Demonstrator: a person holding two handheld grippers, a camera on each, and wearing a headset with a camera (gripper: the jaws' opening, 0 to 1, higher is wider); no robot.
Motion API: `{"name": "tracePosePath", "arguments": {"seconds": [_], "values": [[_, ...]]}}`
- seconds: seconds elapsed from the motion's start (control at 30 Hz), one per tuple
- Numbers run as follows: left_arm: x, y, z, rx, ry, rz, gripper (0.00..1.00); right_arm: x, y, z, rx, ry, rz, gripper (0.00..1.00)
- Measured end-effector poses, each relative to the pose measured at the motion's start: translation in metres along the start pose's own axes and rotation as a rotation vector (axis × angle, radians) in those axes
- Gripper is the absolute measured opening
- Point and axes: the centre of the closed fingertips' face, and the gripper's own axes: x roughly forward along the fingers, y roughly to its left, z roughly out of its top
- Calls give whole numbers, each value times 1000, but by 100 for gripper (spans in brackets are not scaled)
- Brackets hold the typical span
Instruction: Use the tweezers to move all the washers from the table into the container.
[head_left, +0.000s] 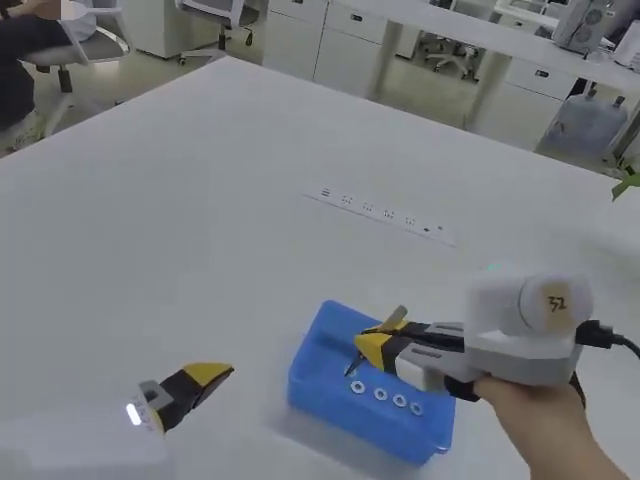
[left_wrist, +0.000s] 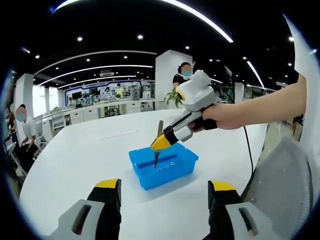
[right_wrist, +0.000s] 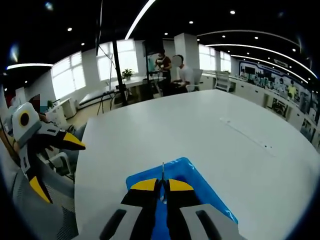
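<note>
1. The right gripper (head_left: 372, 345), held in a hand (head_left: 540, 425), hangs over the blue container (head_left: 325, 335); its jaws are pressed onto the tweezers (head_left: 396, 320), pinching them near the middle.
2. The tweezers slant downward, tip inside the container near one end of the washer row (whether the tip touches anything, I cannot tell).
3. Four washers (head_left: 381, 394) lie in a line on the container floor, along the side nearest the person.
4. The container sits on the white table (head_left: 200, 200), well short of the socket strip (head_left: 385, 212) set into the tabletop.
5. The left gripper (left_wrist: 165, 186) hovers above the table to the container's left, apart from it; its jaws are spread wide and hold nothing, pointing toward the container.
</note>
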Motion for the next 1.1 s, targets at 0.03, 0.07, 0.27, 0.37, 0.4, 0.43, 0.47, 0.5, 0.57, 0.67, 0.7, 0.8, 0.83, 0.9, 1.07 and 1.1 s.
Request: {"name": "tracePosePath", "arguments": {"seconds": [0.03, 0.07, 0.27, 0.37, 0.4, 0.43, 0.47, 0.5, 0.57, 0.67, 0.7, 0.8, 0.83, 0.9, 1.07, 1.1], "values": [[0, 0, 0, -1, -1, 1, 71, 1, 0, 0, -1, 2, 1, 2], [0, 0, 0, -2, -1, 0, 71, 3, -1, -1, -2, 4, 2, 2], [0, 0, -1, -1, 5, -2, 71, 15, -6, -7, 12, 22, 8, 2], [1, 0, -2, -2, 10, -3, 71, 21, -4, -10, 12, 33, 18, 2], [1, 0, -2, -3, 11, -3, 71, 22, -4, -11, 6, 37, 17, 2], [1, 0, -3, -4, 13, -5, 71, 22, -4, -12, 5, 43, 18, 2], [1, 0, -3, -3, 14, -5, 71, 22, -4, -13, 5, 43, 18, 2], [1, 0, -3, -2, 15, -6, 71, 23, -5, -13, 3, 44, 17, 2], [2, -1, -4, -2, 18, -10, 71, 23, -5, -14, 7, 44, 19, 2], [2, -2, -5, 1, 24, -12, 71, 24, -4, -15, -2, 49, 22, 2], [2, -2, -5, 2, 26, -12, 71, 24, -4, -15, -6, 49, 23, 2], [3, -1, -7, 4, 37, -8, 71, 24, -4, -15, -1, 39, 26, 3], [3, -1, -7, 6, 38, -6, 71, 24, -4, -15, -1, 39, 26, 3], [3, 0, -8, 4, 42, -3, 71, 21, -4, -14, 1, 31, 28, 3], [2, 1, -9, -3, 47, 4, 71, 3, 0, -3, 17, -38, 21, 3], [2, 2, -7, 2, 38, 11, 70, -2, 2, -1, 17, -50, 22, 3]]}}
